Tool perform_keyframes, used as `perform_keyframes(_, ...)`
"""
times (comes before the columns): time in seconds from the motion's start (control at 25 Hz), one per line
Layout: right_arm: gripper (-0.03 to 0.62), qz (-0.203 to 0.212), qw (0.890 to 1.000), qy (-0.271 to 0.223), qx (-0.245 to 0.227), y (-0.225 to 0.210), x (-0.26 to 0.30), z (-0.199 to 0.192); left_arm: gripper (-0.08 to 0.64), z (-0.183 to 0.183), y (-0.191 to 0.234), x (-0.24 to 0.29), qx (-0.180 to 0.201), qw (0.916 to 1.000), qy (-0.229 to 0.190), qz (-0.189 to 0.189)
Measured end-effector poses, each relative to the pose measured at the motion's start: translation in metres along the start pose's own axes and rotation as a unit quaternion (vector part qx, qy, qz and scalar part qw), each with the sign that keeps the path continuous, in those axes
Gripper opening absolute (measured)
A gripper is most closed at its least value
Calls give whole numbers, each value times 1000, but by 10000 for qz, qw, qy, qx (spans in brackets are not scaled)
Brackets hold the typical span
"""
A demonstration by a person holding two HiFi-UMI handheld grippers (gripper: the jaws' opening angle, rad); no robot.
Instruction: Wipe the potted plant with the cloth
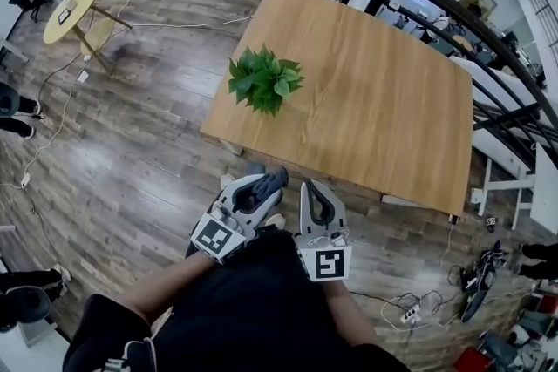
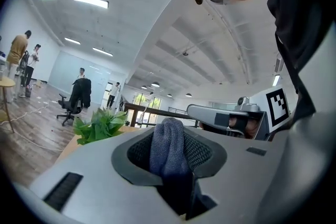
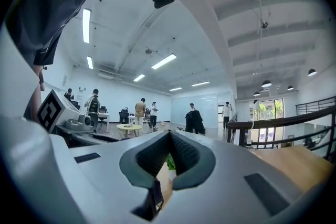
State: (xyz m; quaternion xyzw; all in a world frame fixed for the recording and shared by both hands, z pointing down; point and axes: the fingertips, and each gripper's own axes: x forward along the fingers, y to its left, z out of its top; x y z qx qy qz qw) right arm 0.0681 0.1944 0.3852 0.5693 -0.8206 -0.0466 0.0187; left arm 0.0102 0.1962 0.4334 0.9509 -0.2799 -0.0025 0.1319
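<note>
Head view: potted plant [image 1: 265, 80] near the table's [image 1: 384, 100] left edge; left gripper [image 1: 263, 186] and right gripper [image 1: 313, 187] held off its near edge.
Left gripper view: clenched on the grey cloth [image 2: 167, 147], potted plant [image 2: 100, 124] beyond.
Right gripper view: clenched shut, empty.

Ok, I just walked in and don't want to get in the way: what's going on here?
A person stands at the near edge of a wooden table with a gripper in each hand, both held close to the body. The left gripper is shut on a grey-blue cloth. The right gripper is shut and empty. The potted plant sits on the table ahead, untouched, so no wiping has begun yet.
</note>
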Motion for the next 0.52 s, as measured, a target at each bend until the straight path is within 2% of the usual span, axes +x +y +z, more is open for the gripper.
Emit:
perform_keyframes(0.32,17,109,9996,246,-44,7,-7,-4,132,7,-12,5,319,9991,-226,-135)
perform_keyframes(0.4,17,131,9996,237,-108,5,-7,-3,132,7,-17,6,501,9984,-200,-186)
perform_keyframes(0.52,17,162,9996,183,-119,3,-5,1,132,6,-20,8,569,9980,-139,-242)
